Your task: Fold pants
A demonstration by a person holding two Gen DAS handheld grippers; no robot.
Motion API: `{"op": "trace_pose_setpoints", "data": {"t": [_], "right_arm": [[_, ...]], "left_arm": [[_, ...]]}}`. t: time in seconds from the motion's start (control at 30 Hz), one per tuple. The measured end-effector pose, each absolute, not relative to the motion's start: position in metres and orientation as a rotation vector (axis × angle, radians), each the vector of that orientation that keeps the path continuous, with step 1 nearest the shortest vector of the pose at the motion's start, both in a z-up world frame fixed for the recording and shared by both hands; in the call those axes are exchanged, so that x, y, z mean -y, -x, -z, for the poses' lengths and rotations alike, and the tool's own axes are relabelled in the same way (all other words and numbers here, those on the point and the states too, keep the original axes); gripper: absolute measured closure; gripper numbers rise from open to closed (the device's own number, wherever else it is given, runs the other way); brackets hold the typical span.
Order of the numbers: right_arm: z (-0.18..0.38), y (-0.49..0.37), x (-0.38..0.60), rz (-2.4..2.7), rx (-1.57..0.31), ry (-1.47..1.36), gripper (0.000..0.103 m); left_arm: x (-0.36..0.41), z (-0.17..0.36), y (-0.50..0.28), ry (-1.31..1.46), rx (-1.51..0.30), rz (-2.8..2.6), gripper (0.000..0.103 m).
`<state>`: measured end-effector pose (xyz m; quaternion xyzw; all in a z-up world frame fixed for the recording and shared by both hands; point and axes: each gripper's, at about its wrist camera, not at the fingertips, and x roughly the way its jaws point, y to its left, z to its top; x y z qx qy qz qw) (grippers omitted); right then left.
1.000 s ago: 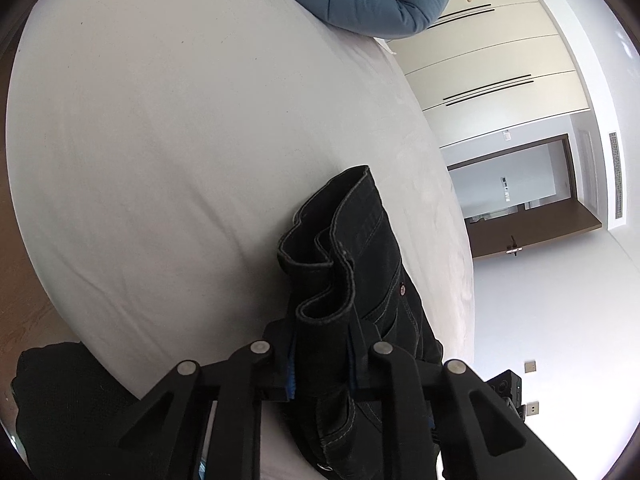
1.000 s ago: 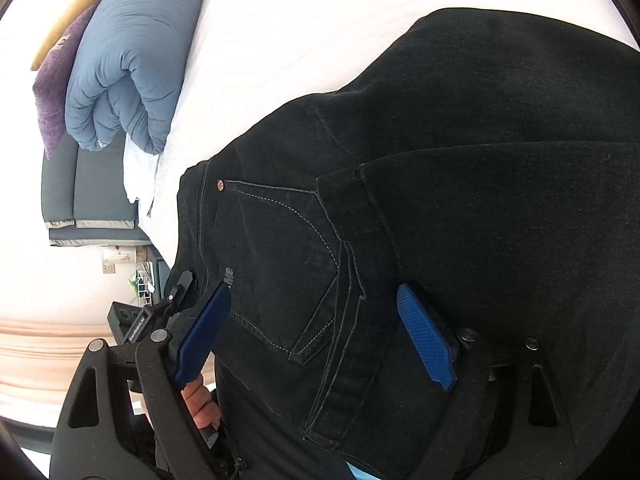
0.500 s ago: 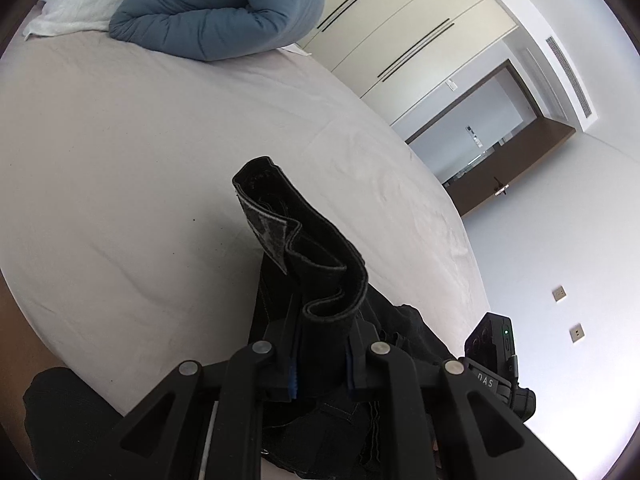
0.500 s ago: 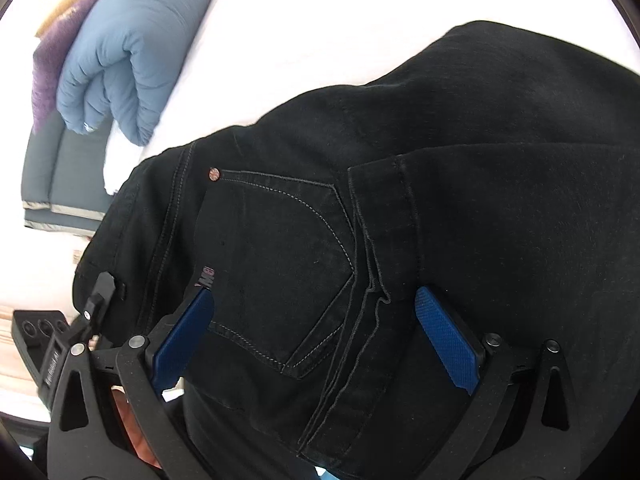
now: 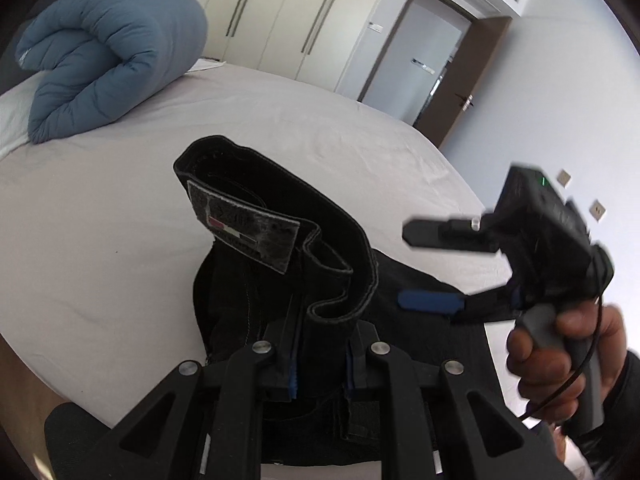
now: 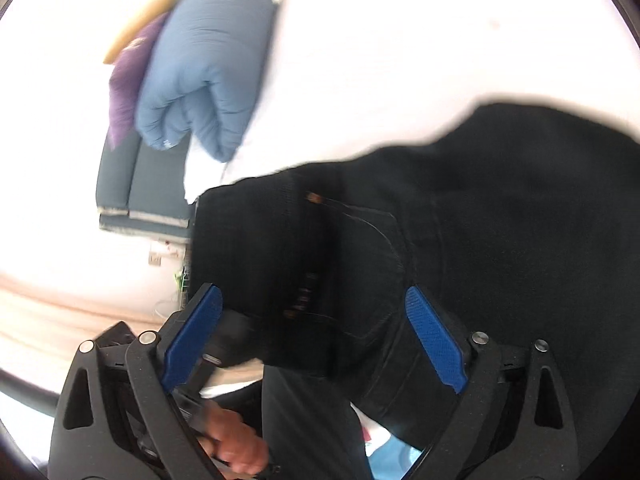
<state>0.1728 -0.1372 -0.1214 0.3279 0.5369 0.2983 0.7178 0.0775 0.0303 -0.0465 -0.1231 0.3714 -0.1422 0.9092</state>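
Observation:
Black jeans (image 5: 280,248) lie on a white bed (image 5: 100,240). My left gripper (image 5: 320,372) is shut on the bunched waistband, which stands up above the jaws with its grey label showing. The right gripper shows in the left wrist view (image 5: 432,268), open and held by a hand to the right above the jeans. In the right wrist view the right gripper (image 6: 316,340) is open, its blue pads (image 6: 434,340) spread wide over the back-pocket part of the jeans (image 6: 460,240) without gripping it. This view is blurred.
A rolled blue duvet (image 5: 108,60) lies at the head of the bed, also in the right wrist view (image 6: 204,76) beside purple and yellow pillows (image 6: 128,80). White wardrobes (image 5: 288,16) and a door (image 5: 412,52) stand beyond the bed.
My left gripper has swung round with the waistband in it, so the view now takes in the duvet, the door and the right gripper. The right gripper has drawn back over the jeans, still open.

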Motion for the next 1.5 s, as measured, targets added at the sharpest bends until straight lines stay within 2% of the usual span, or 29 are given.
{"op": "trace_pose_setpoints", "data": {"t": [0.2, 0.4, 0.47, 0.53, 0.57, 0.6, 0.83, 1.1, 1.5], "right_arm": [[0.069, -0.169, 0.142, -0.712, -1.148, -0.586, 0.009], [0.08, -0.166, 0.148, -0.601, -1.252, -0.452, 0.009], [0.085, -0.166, 0.147, -0.607, -1.256, -0.453, 0.024], [0.091, -0.164, 0.14, -0.595, -1.267, -0.402, 0.055], [0.094, -0.164, 0.139, -0.569, -1.271, -0.356, 0.059], [0.093, -0.161, 0.139, -0.546, -1.264, -0.313, 0.07], [0.087, -0.141, 0.159, -0.459, -1.177, -0.201, 0.087], [0.084, -0.102, 0.236, -0.391, -1.096, -0.292, 0.091], [0.143, -0.07, 0.335, -0.309, -1.11, -0.523, 0.091]], "left_arm": [[0.026, 0.054, -0.074, 0.094, -0.795, 0.345, 0.087], [0.058, 0.059, -0.07, -0.022, -0.807, 0.368, 0.087], [0.063, 0.063, -0.07, -0.045, -0.815, 0.373, 0.087], [0.069, 0.066, -0.07, -0.07, -0.823, 0.371, 0.087], [0.07, 0.067, -0.071, -0.08, -0.824, 0.37, 0.087], [0.072, 0.066, -0.078, -0.086, -0.825, 0.369, 0.087], [0.093, 0.063, -0.078, -0.147, -0.812, 0.417, 0.087], [0.145, 0.059, -0.078, -0.235, -0.794, 0.557, 0.087], [0.193, 0.089, -0.09, -0.375, -0.854, 0.667, 0.087]]}}
